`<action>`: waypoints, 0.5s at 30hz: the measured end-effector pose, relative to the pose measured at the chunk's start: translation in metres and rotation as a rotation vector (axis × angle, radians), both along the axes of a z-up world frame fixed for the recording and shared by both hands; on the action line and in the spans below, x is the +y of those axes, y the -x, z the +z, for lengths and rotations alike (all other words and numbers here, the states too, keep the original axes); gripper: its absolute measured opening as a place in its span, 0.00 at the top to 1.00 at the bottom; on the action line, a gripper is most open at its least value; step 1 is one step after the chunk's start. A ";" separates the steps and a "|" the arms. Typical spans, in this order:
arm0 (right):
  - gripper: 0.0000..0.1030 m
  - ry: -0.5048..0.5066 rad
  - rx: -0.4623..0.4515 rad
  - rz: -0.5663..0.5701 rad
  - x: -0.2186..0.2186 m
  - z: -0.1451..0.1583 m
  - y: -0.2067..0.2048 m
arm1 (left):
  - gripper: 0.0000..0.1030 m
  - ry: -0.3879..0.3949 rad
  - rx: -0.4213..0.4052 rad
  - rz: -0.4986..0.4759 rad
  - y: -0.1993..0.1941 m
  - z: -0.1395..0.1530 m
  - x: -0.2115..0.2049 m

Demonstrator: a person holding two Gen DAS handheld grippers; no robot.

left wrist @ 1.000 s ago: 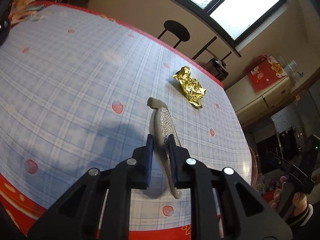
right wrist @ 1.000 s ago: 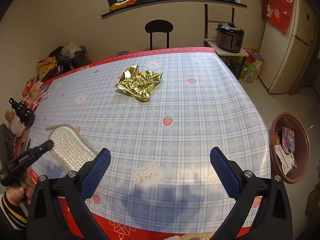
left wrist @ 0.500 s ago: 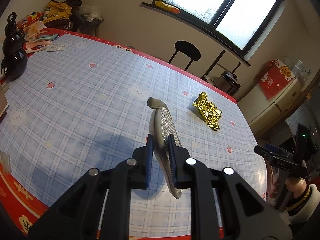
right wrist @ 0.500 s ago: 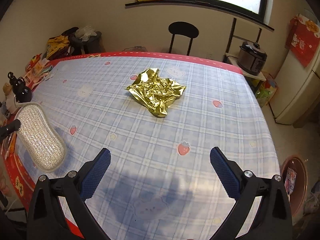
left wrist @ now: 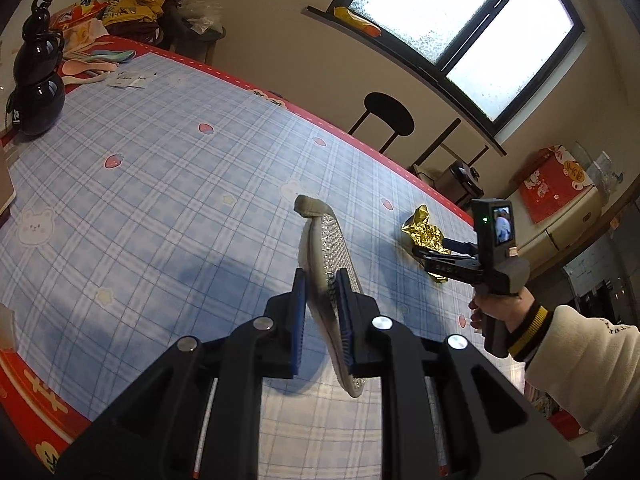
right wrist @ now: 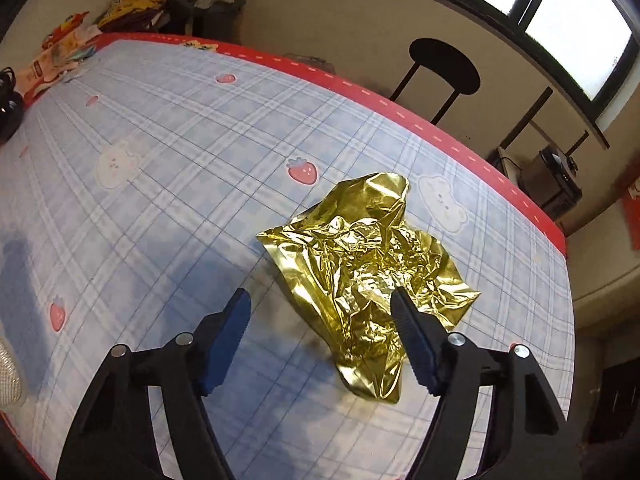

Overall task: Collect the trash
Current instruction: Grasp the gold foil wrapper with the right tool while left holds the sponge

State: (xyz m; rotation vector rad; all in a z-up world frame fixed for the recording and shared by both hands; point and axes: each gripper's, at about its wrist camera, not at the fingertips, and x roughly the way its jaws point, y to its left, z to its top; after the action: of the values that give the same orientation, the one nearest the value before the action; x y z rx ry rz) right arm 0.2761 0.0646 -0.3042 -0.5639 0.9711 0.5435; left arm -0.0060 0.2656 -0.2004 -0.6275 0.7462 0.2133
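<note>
A crumpled gold foil wrapper [right wrist: 360,256] lies on the blue checked tablecloth [right wrist: 160,152]. My right gripper [right wrist: 320,294] is low over its near edge, jaws closing. The left finger [right wrist: 236,312] is over bare cloth and the right finger [right wrist: 404,316] is over the foil, neither pad pressing on it. In the left wrist view the same right gripper [left wrist: 430,258] reaches the foil [left wrist: 426,234], held by a hand in a white sleeve [left wrist: 580,360]. My left gripper [left wrist: 320,280] is shut on a silver sparkly pad [left wrist: 328,240] with a grey loop, held above the table.
A black gourd-shaped vase [left wrist: 36,80] and spoons and papers sit at the table's far left corner. A black stool [left wrist: 390,114] stands behind the far edge under the window. The red table border [right wrist: 460,148] runs close behind the foil.
My right gripper has dropped and moved forward onto the gold foil, and its jaws have narrowed. The left gripper drifted sideways with the pad still in it, and the right hand came into its view.
</note>
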 end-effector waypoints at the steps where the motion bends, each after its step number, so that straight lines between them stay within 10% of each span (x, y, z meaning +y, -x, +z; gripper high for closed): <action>1: 0.38 0.018 -0.001 -0.007 0.003 -0.005 -0.004 | 0.82 0.003 0.001 0.003 0.001 -0.001 0.002; 8: 0.76 0.039 -0.002 -0.067 0.002 -0.014 -0.014 | 0.82 0.014 0.004 0.017 0.004 -0.003 0.006; 15: 0.91 -0.117 -0.038 -0.060 -0.026 0.026 0.016 | 0.82 0.011 -0.005 -0.002 0.004 0.002 -0.006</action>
State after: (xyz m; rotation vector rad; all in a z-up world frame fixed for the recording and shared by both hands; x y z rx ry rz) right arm 0.2600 0.0387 -0.2778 -0.4374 0.9115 0.5311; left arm -0.0095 0.2600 -0.1987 -0.6375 0.7440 0.2057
